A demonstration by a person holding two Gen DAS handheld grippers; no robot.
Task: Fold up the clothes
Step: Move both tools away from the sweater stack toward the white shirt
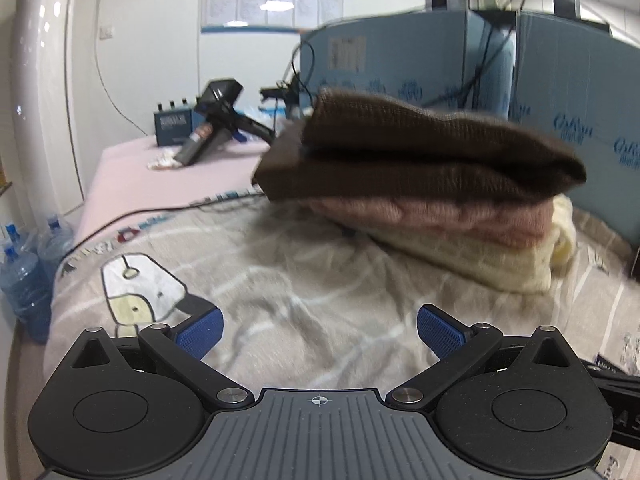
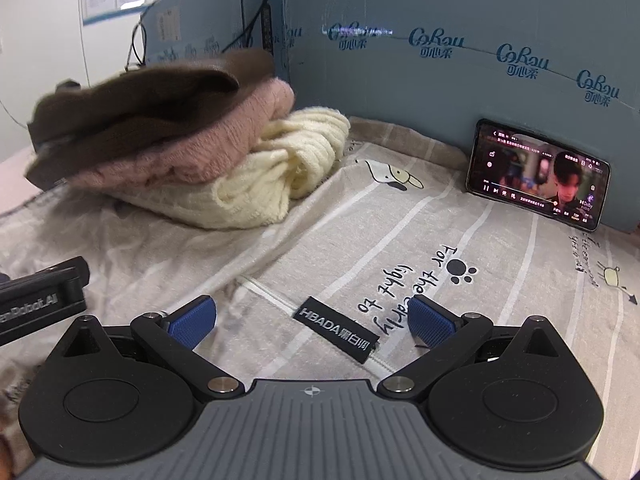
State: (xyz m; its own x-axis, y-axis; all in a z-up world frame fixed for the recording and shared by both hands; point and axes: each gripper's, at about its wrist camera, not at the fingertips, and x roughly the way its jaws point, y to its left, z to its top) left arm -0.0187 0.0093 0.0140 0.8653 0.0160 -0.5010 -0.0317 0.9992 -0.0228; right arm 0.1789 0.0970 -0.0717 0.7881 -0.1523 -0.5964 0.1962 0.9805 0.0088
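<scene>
While the left gripper (image 1: pixel 320 334) hangs with jaws spread and nothing between them, three folded knit sweaters sit stacked ahead and to their right: a dark brown fine-knit sweater (image 1: pixel 420 152) on top, a fuzzy pink sweater (image 1: pixel 432 220) in the middle, a chunky ribbed cream sweater (image 1: pixel 480 258) beneath, all on a wrinkled beige printed bedsheet (image 1: pixel 304 280).

From the right wrist, the right gripper (image 2: pixel 312 322) also stands released and empty over a black woven label (image 2: pixel 336 330). That stack of three lies ahead to the left; one glossy phone (image 2: pixel 538 176) leans ahead-right against blue foam board (image 2: pixel 440 92).
</scene>
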